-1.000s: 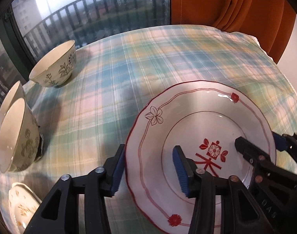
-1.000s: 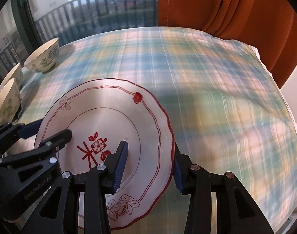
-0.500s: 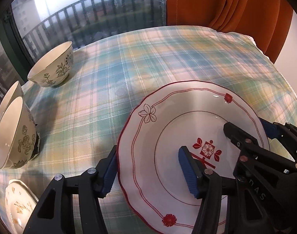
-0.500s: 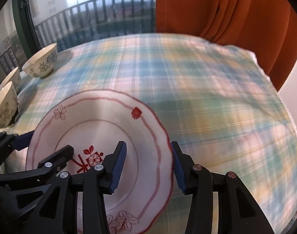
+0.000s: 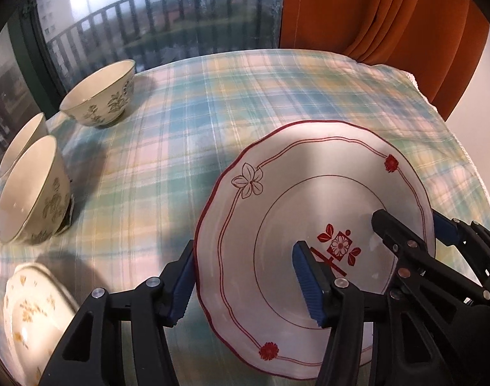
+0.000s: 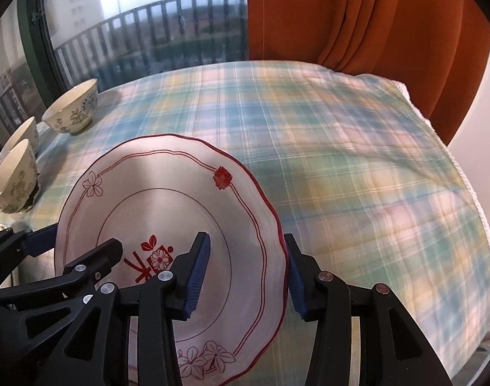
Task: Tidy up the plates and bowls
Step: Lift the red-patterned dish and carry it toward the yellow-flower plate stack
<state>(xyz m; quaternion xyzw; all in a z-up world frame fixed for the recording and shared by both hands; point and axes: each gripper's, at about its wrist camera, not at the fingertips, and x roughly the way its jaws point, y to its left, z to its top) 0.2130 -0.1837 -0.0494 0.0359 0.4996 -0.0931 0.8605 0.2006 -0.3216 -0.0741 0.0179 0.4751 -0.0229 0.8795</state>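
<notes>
A white plate with a red scalloped rim and red flower marks hangs tilted just above the checked tablecloth. My left gripper straddles its left rim, one pad outside the edge and one on the plate's face. Its jaws are closing on that rim. In the right wrist view my right gripper is shut on the opposite rim of the plate, one pad inside and one outside. Each gripper shows in the other's view: the right gripper and the left gripper.
Three cream bowls with dark flower prints stand along the left: a far bowl, a near bowl and one behind it. A small cream plate lies at the near left. An orange curtain hangs behind the table's right side.
Both grippers have lifted slightly with the plate between them. The left jaws stand a little wider than a second ago. The bowls have not moved.
</notes>
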